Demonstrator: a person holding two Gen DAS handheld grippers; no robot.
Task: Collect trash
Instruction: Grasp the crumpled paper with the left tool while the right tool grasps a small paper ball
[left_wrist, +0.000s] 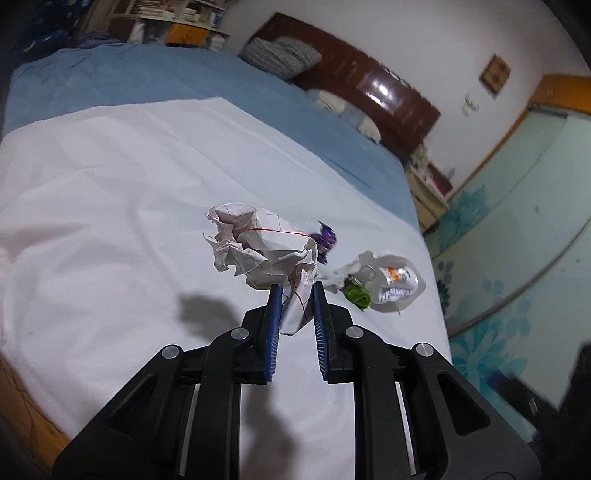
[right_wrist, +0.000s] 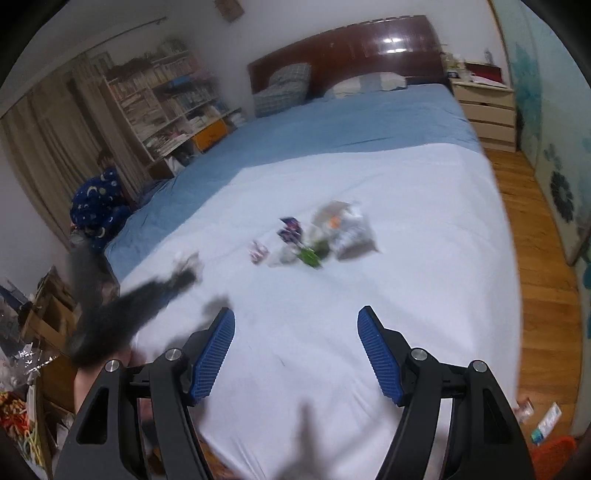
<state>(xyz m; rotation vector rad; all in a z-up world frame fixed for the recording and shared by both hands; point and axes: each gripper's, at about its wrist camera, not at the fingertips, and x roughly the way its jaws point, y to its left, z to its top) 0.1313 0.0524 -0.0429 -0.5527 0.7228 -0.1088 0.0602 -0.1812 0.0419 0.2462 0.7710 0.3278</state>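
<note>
My left gripper (left_wrist: 297, 288) is shut on a crumpled ball of gridded paper (left_wrist: 264, 247) and holds it above the white sheet (left_wrist: 110, 206). Beyond it lie a purple wrapper (left_wrist: 327, 236), a green scrap (left_wrist: 356, 295) and a clear plastic packet (left_wrist: 397, 286). My right gripper (right_wrist: 295, 317) is open and empty above the sheet (right_wrist: 406, 258). In the right wrist view the trash pile is blurred: purple wrapper (right_wrist: 291, 230), green scrap (right_wrist: 312, 256), clear packet (right_wrist: 347, 229), a small pink wrapper (right_wrist: 258, 253). The left gripper (right_wrist: 129, 310) shows as a dark blur at the left.
The bed has a blue cover (right_wrist: 351, 118), pillows and a dark wooden headboard (right_wrist: 351, 44). A nightstand (right_wrist: 484, 110) and wooden floor (right_wrist: 535, 258) lie to the right. Bookshelves (right_wrist: 166, 99) stand on the left. Clutter sits at the lower left (right_wrist: 22, 369).
</note>
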